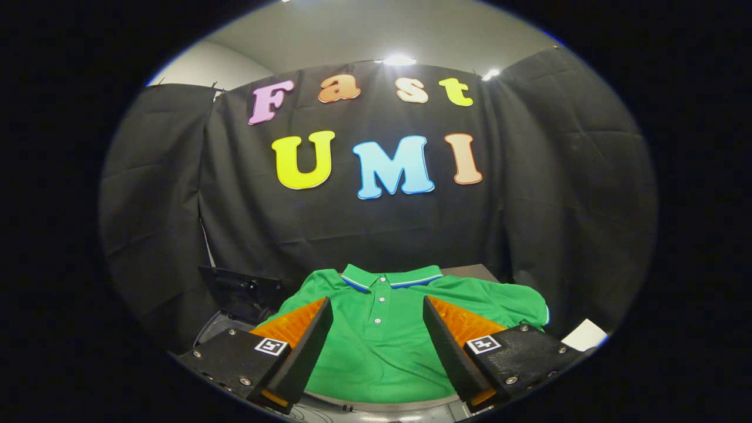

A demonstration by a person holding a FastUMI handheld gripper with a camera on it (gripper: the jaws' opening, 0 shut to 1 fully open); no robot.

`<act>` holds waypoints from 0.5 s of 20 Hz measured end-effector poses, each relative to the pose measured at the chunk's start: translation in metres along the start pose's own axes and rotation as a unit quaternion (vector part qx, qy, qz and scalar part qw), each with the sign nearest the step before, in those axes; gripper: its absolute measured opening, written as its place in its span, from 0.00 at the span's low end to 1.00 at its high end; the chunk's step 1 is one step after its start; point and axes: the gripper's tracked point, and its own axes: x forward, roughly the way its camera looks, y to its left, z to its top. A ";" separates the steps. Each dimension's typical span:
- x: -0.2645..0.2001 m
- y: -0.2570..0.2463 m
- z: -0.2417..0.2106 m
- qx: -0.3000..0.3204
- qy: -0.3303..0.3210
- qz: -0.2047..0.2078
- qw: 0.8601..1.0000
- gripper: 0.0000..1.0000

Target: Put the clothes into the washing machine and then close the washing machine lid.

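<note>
**Gripper wide open above green shirt, nothing gripped**

Gripper [377, 320] is hovering with fingers spread wide, holding nothing. Left finger [305, 346] is sitting at about 7 o'clock from the shirt's button placket, right finger [449, 346] at about 5 o'clock.

Green polo shirt [379, 346] is lying flat between and beyond the fingers, collar [390, 276] pointing to 12 o'clock, toward the black cloth wall [376, 229]. Sleeves are spreading out to 10 and 2 o'clock.

Shirt is resting on a round-edged surface; a pale curved rim [376, 405] is showing at 6 o'clock under the hem. Can't tell whether that's the washing machine top.

Dark raised panel [244, 291], possibly the lid, is standing at 9 o'clock of the shirt. White sheet [584, 335] is lying at 3 o'clock, beside the right finger.
</note>
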 end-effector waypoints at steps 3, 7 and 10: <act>0.027 -0.001 -0.006 -0.006 0.028 -0.001 1.000 0.95; 0.060 0.002 -0.013 0.002 0.067 0.006 0.998 0.95; 0.083 0.005 -0.024 -0.005 0.104 0.017 0.994 0.95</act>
